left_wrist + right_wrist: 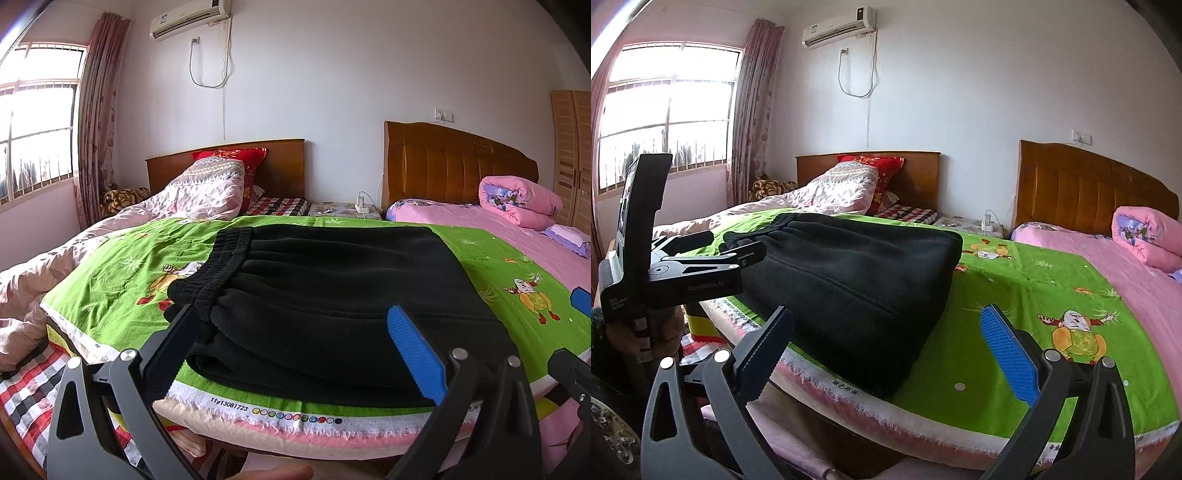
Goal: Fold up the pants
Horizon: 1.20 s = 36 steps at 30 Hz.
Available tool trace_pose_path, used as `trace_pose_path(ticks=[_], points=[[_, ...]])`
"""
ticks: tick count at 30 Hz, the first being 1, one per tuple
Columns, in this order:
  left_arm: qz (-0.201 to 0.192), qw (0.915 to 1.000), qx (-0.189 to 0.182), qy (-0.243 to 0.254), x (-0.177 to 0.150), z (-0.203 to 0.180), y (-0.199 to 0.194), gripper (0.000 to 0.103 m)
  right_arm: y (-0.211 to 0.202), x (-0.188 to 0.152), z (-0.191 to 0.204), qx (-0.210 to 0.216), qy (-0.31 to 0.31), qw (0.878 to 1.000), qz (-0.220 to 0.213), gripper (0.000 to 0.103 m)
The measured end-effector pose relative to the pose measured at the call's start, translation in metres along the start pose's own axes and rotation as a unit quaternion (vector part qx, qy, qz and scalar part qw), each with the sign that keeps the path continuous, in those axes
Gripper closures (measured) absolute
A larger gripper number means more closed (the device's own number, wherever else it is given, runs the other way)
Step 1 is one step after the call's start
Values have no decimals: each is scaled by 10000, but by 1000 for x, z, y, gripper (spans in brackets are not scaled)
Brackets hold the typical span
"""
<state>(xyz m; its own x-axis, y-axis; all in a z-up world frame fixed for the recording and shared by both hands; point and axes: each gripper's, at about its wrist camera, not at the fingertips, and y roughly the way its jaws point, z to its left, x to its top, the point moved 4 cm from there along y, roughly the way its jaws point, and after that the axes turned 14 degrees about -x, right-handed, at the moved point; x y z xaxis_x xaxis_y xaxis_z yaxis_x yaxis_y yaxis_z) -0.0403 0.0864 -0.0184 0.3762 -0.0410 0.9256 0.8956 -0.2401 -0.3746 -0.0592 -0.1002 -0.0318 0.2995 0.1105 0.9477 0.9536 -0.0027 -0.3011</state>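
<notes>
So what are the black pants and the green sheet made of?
The black pants look like thick, soft fleece or sweatshirt knit: matte, fuzzy, with a ribbed stretchy waistband. The green sheet looks like thin printed cotton: flat, smooth, with cartoon pictures and a frayed white edge. I can't be sure.

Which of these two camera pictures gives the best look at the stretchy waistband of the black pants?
The left wrist view. There the ribbed waistband runs along the left edge of the folded black pants, close and unblocked, its gathers clear. In the right wrist view the waistband lies at the far end, small, and the left gripper partly covers it.
</notes>
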Motion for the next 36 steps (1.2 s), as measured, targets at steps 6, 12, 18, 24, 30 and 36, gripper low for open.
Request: trace_pose_path(ticks=[6,12,18,24,30,36], points=[[0,10000,-3,-3,0,0,0,1,0,0,0,5,1,10000,1,5],[1,10000,3,-6,0,0,0,1,0,0,1,-3,6,10000,9,5],[-1,10000,5,0,0,1,0,1,0,0,1,-3,6,10000,11,5],[-20,10000,34,44,0,1,0,1,-1,0,1,-4,9,10000,10,5],[-28,9999,68,72,-1,1,-1,1,-1,0,1,1,18,10000,16,5],[-7,9999,125,65,-1,1,-1,1,-1,-2,4,6,31,10000,39,5]])
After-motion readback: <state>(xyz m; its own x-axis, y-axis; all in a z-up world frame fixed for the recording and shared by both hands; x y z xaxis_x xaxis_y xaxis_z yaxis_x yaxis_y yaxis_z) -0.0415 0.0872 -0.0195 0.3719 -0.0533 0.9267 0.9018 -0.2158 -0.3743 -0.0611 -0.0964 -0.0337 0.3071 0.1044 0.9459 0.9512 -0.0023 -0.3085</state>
